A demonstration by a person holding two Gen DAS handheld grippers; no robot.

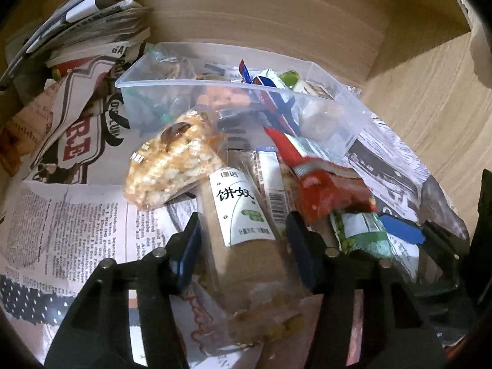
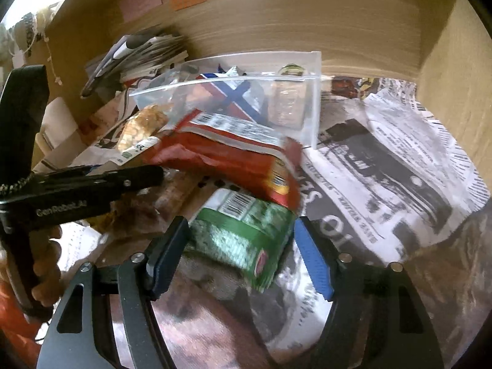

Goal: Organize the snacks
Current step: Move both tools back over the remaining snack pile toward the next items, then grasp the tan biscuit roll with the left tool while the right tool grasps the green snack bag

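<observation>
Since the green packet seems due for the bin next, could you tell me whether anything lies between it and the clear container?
Yes. The red packet lies across the far end of the green packet, between it and the clear container. The right gripper brackets the green packet.

One clear bin (image 1: 215, 84), two claws (left (image 1: 243, 230), right (image 2: 240, 240)), one newspaper stack (image 1: 92, 27)

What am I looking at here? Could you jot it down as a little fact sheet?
Setting: newspaper spread on a wooden surface
Container: clear bin, some snacks already inside
Left gripper: fingers around a biscuit pack
Right gripper: fingers either side of a green packet
Loose snacks: red packet, rice cracker
Elsewhere: stacked newspapers behind the bin
</observation>
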